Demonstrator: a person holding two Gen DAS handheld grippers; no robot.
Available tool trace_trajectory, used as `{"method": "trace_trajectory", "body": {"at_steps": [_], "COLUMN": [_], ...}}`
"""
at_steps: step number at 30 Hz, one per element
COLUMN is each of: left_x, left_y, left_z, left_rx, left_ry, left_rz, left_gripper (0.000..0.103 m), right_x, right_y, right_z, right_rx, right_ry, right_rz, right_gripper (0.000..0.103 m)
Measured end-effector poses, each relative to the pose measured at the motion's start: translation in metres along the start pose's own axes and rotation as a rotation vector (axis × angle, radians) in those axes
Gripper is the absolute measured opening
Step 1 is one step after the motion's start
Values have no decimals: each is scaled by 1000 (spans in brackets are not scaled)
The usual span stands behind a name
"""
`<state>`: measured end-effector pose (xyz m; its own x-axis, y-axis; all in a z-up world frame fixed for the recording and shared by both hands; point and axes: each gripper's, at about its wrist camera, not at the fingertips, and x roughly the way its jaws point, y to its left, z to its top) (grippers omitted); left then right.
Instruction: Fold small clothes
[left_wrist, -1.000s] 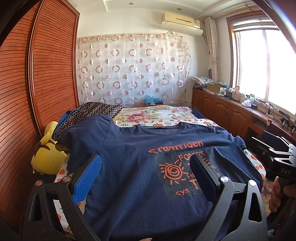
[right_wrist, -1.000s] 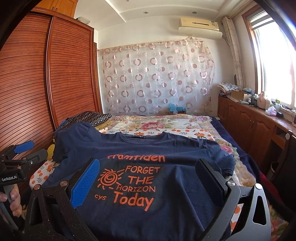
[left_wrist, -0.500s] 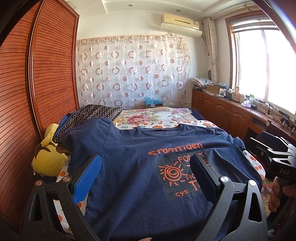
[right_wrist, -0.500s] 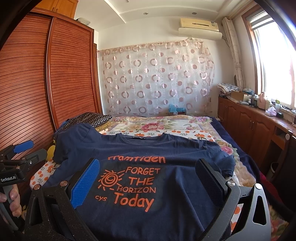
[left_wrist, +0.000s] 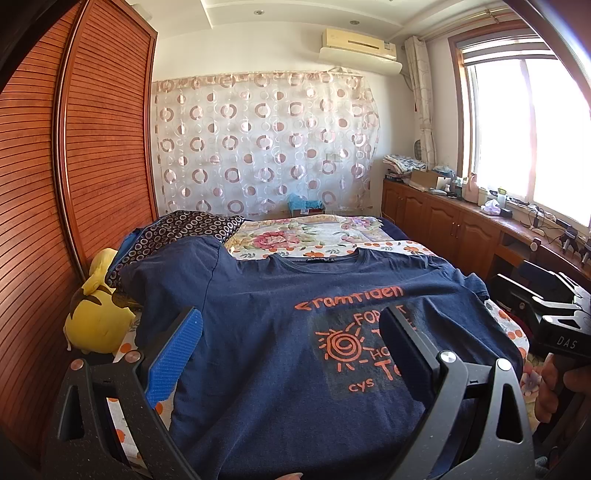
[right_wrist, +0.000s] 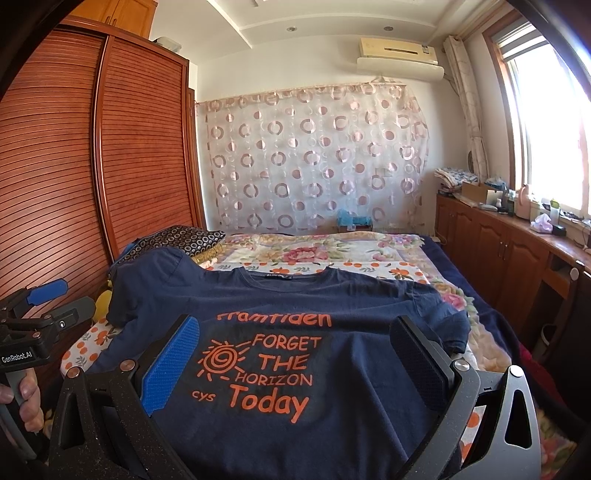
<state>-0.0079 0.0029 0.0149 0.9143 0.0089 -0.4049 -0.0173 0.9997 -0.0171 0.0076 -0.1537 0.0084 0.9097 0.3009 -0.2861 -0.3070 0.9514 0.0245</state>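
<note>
Shirt (right_wrist: 332, 325): navy tee, lying front up and spread wide on the bed (right_wrist: 413, 273), collar pointing to the curtain (right_wrist: 317, 158).
Shirt print: orange, a spiral sun with "FORGET THE HORIZON Today" and a small "cys", one more orange word across the chest above it.
Shirt collar: round, a dark label just inside, lying flat.
Shirt sleeves: one short sleeve rides up onto the dotted pillow (left_wrist: 184, 229) on the wardrobe side; the other lies rumpled toward the window side of the bed.
Shirt hem: nearest the cameras, passing under both tools; the edge itself is hidden behind the fingers.
Shirt surface: mostly smooth, soft creases across the shoulders.
Left gripper (left_wrist: 291, 332): fingers spread wide, over the wardrobe-side half of the shirt, nothing between them; whether they touch the cloth I cannot tell.
Right gripper (right_wrist: 295, 343): also spread wide, the print sits right between its fingers, nothing pinched.
Hands: a hand (right_wrist: 26, 395) wraps the left gripper's grip, seen from the right wrist; fingers (left_wrist: 554, 387) show on the right gripper's grip at the far edge of the left wrist view.
Plush (left_wrist: 96, 325): yellow, wedged between the bed and the wardrobe (left_wrist: 92, 147), just beside the raised sleeve.
Bed cover: floral, with an orange-fruit sheet showing around the shirt.
</note>
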Motion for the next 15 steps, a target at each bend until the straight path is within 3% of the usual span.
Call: {"method": "trace_trajectory", "body": {"at_steps": [15], "left_x": [3], "left_y": [2], "left_z": [-1], "left_rx": [5], "left_ry": [11], "left_rz": [0], "left_gripper": [97], "right_x": [5], "right_y": [-1], "right_z": [-4], "right_rx": [4], "right_ry": [-1], "right_rz": [12], "right_gripper": [103]}}
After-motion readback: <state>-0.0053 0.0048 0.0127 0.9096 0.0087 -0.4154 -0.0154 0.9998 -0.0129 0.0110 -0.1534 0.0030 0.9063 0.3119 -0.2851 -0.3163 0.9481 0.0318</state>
